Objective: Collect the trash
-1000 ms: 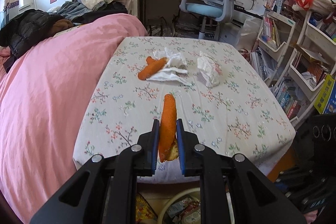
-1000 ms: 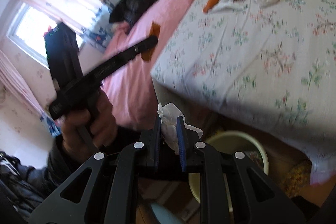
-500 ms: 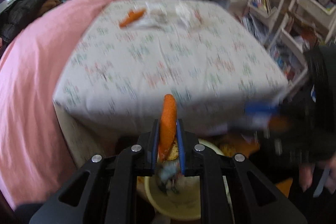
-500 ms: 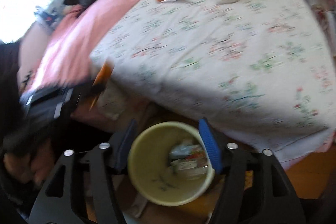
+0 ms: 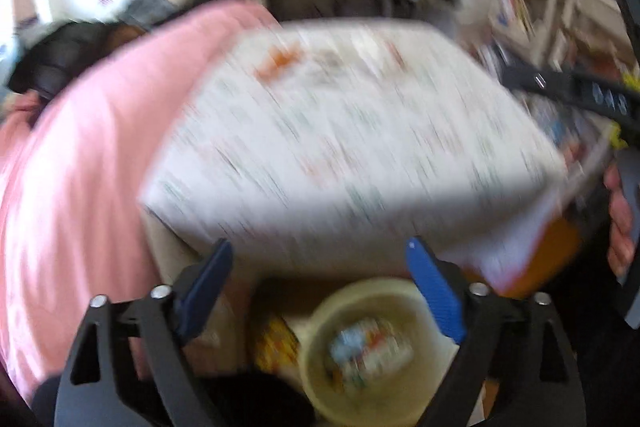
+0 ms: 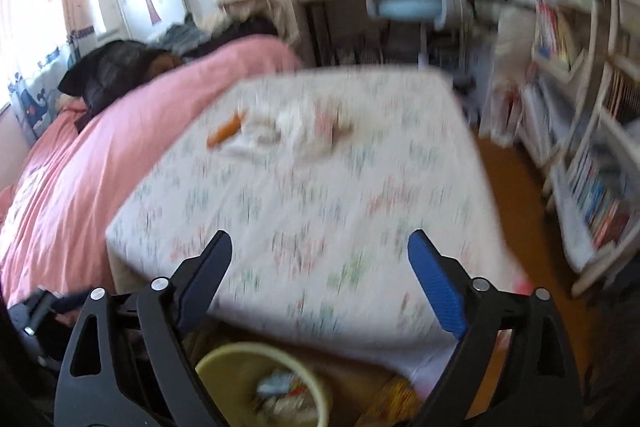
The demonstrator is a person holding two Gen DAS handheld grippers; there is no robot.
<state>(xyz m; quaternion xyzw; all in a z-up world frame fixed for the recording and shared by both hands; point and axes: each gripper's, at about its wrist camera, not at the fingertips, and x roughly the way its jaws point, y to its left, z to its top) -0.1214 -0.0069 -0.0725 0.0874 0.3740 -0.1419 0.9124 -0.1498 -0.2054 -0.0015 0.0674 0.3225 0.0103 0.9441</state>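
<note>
The trash left on the worktop is a blurred cluster far ahead of both sets of jaws: an orange carrot-like piece (image 6: pixel 226 129) beside crumpled white paper (image 6: pixel 280 131), lying on the floral cloth of the worktop (image 6: pixel 320 219) toward its far side. In the left wrist view the same pile shows only as an orange smear (image 5: pixel 280 61).

Below and between the jaws sits a pale yellow bin (image 5: pixel 400 297), down past the worktop's near edge, with colourful wrappers (image 5: pixel 368 347) in it. The right wrist view has the bin (image 6: pixel 224 357) under its left finger.

The left gripper (image 5: pixel 318 255) stands wide apart with nothing between its blue pads. The right gripper (image 6: pixel 320 247) is likewise spread wide and holds nothing.

Left of the jaws lies a pink bed cover (image 6: pixel 80 163). Beyond the worktop stand a blue desk chair (image 6: pixel 408 5) and, to the right, bookshelves (image 6: pixel 580 155). Both views are heavily motion-blurred.
</note>
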